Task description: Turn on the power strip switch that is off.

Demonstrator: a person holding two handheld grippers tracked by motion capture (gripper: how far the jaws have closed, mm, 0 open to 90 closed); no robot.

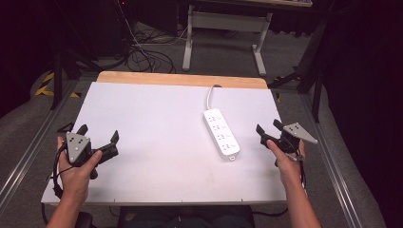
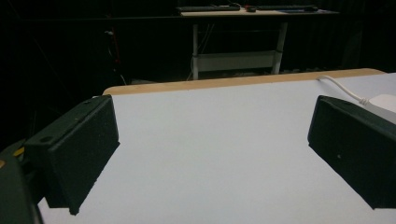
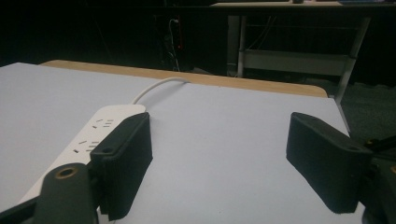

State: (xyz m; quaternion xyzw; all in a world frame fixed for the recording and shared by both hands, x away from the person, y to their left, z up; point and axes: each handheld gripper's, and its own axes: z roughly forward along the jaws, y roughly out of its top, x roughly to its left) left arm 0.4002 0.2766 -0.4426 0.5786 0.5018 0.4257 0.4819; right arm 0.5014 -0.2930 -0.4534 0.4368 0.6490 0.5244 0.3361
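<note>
A white power strip (image 1: 221, 133) lies on the white table top (image 1: 152, 128), right of centre, its cord (image 1: 210, 93) running to the far edge. My right gripper (image 1: 269, 130) stands open just right of the strip, near the table's right edge, with nothing between its jaws. In the right gripper view the strip (image 3: 86, 137) lies behind the left jaw and the gripper (image 3: 219, 163) spans bare table. My left gripper (image 1: 100, 134) is open over the table's left edge, far from the strip. The left gripper view has the gripper (image 2: 210, 154) open over bare table, with the strip's end (image 2: 385, 100) at the far right.
A wooden strip (image 1: 180, 79) edges the table's far side. Beyond it stands a desk frame (image 1: 223, 28) with cables on the floor (image 1: 142, 52). Metal rails (image 1: 28, 152) run along both sides of the table.
</note>
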